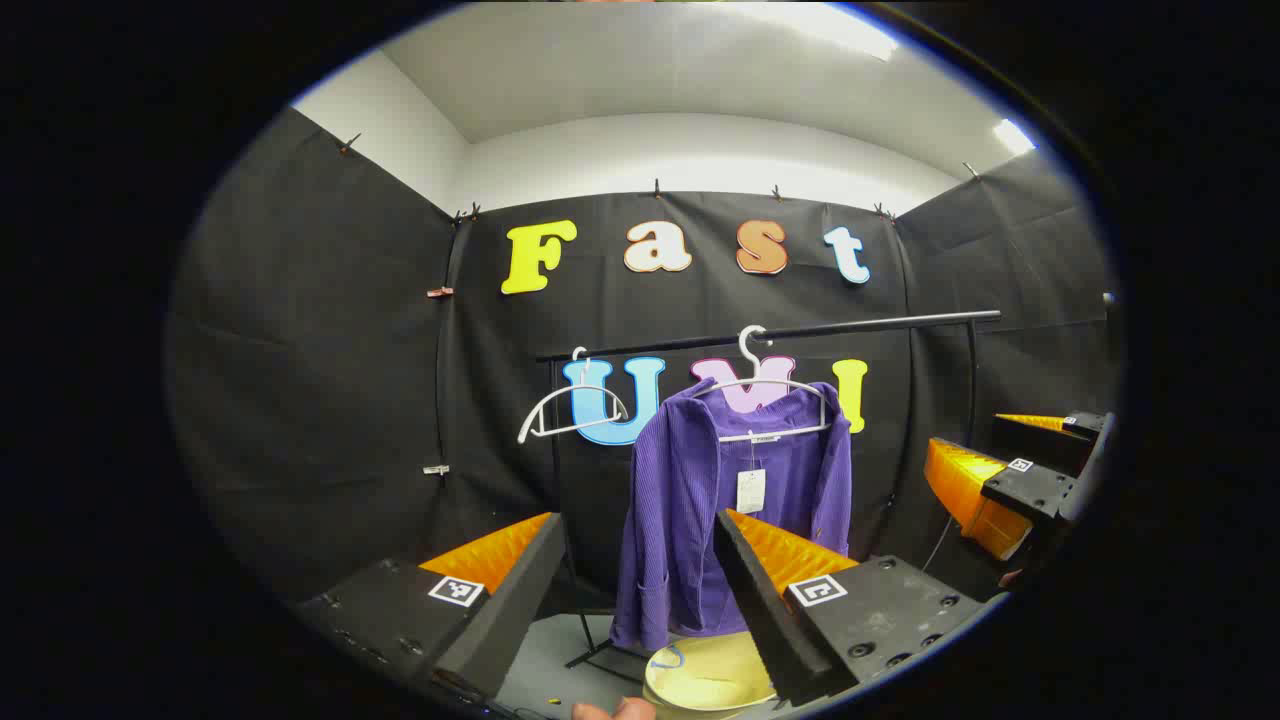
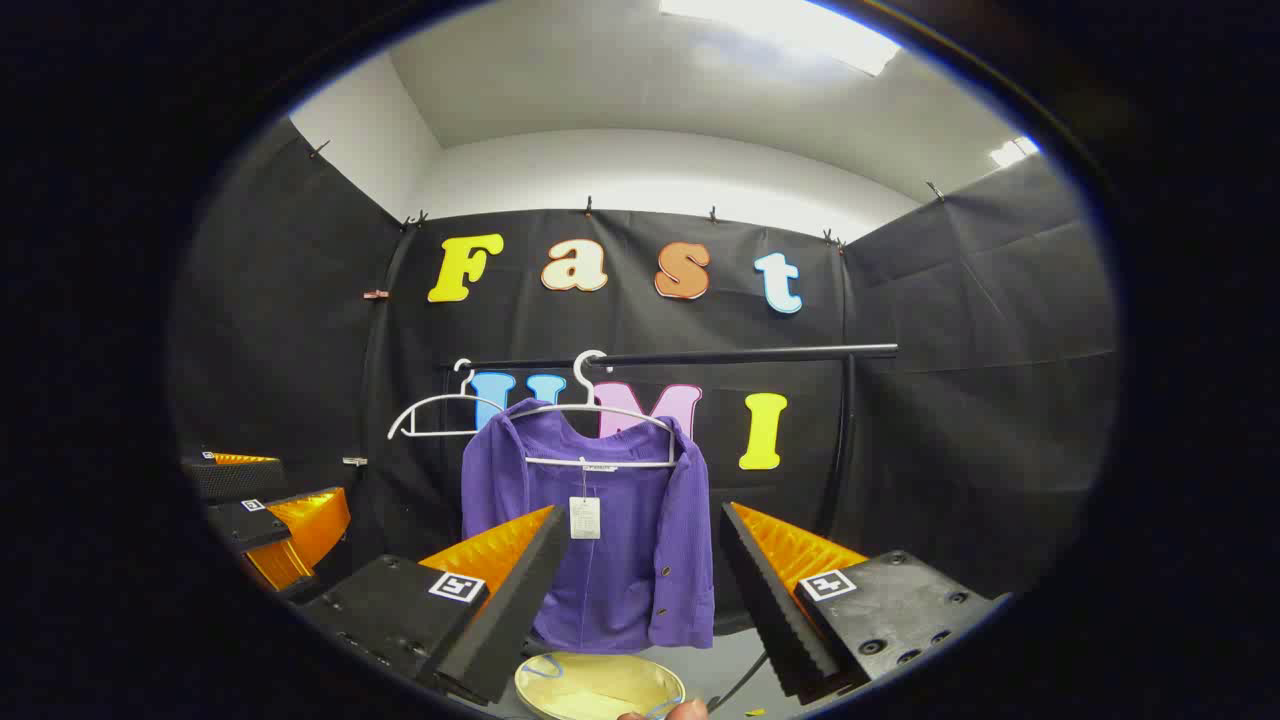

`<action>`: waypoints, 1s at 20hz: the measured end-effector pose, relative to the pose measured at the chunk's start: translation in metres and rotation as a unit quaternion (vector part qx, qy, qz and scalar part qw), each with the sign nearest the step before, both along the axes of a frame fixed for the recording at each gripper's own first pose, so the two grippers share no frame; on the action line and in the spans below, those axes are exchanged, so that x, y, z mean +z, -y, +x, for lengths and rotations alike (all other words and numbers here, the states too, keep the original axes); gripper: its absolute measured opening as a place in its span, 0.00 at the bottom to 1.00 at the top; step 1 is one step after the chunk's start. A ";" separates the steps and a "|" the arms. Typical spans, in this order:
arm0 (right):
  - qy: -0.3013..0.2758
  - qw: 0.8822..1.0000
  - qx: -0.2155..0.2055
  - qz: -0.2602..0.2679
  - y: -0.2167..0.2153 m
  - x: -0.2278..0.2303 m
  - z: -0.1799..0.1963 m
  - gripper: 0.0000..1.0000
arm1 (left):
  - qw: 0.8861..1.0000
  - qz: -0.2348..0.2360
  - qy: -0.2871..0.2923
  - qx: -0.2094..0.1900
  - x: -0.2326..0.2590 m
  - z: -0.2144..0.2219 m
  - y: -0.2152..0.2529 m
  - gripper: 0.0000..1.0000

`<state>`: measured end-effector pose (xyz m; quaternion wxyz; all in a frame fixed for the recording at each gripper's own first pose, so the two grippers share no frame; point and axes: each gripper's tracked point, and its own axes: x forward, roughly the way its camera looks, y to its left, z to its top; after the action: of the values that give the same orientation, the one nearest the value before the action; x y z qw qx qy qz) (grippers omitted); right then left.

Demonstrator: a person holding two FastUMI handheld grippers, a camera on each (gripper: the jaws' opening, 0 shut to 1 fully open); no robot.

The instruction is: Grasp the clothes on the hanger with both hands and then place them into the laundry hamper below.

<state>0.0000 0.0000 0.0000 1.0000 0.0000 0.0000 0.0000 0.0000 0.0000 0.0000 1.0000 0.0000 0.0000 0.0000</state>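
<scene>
A purple ribbed jacket (image 1: 700,490) (image 2: 610,540) with a white tag hangs on a white hanger (image 1: 770,385) (image 2: 590,400) from a black rail (image 1: 800,330) (image 2: 700,356). Below it stands a pale yellow hamper (image 1: 705,680) (image 2: 598,685), seen by its rim. My left gripper (image 1: 635,560) is open, short of the jacket, with nothing between its fingers. My right gripper (image 2: 635,555) is open too, facing the jacket from a distance. In the left gripper view the right gripper (image 1: 1010,470) shows at the right edge; in the right gripper view the left gripper (image 2: 260,500) shows at the left edge.
An empty white hanger (image 1: 570,410) (image 2: 440,410) hangs on the rail left of the jacket. The rail's black stand (image 1: 590,640) has its foot on the grey floor. Black cloth walls close the booth on three sides. A fingertip (image 1: 615,710) (image 2: 670,712) shows at each view's bottom edge.
</scene>
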 end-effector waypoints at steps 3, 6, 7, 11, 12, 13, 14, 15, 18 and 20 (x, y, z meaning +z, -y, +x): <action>0.001 1.000 -0.002 0.002 -0.005 -0.001 0.004 0.98 | 1.000 -0.001 0.005 -0.004 0.003 0.000 0.001 0.94; 0.003 1.000 -0.003 0.001 -0.003 0.000 0.001 0.98 | 1.000 -0.001 0.007 -0.005 0.003 -0.001 0.003 0.94; 0.004 1.000 -0.003 0.000 -0.003 0.001 0.001 0.98 | 1.000 -0.001 0.007 -0.007 0.004 -0.001 0.005 0.94; 0.010 1.000 -0.006 -0.002 -0.001 0.005 -0.003 0.98 | 1.000 0.000 0.008 -0.013 0.004 -0.005 0.010 0.94; 0.011 1.000 -0.007 -0.002 -0.001 0.006 -0.003 0.96 | 1.000 0.001 0.007 -0.015 0.004 -0.006 0.011 0.94; 0.011 1.000 -0.006 -0.003 -0.002 0.005 -0.004 0.96 | 1.000 0.002 0.007 -0.016 0.005 -0.007 0.011 0.94; 0.010 1.000 -0.007 -0.003 -0.003 0.004 -0.004 0.98 | 1.000 0.002 0.007 -0.017 0.003 -0.007 0.012 0.94; 0.009 1.000 -0.007 -0.003 -0.003 0.003 -0.005 0.96 | 1.000 0.001 0.005 -0.019 0.003 -0.007 0.013 0.94; 0.007 1.000 -0.006 -0.004 -0.002 0.001 -0.004 0.96 | 1.000 -0.001 0.004 -0.022 0.002 -0.003 0.014 0.94; 0.004 1.000 -0.010 -0.004 0.002 -0.001 0.007 0.98 | 0.999 -0.002 0.003 -0.033 0.001 0.009 0.021 0.94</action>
<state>0.0073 -0.0018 -0.0012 0.9999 -0.0041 -0.0041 -0.0098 0.0092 -0.0211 0.0014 0.9995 -0.0019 -0.0032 -0.0329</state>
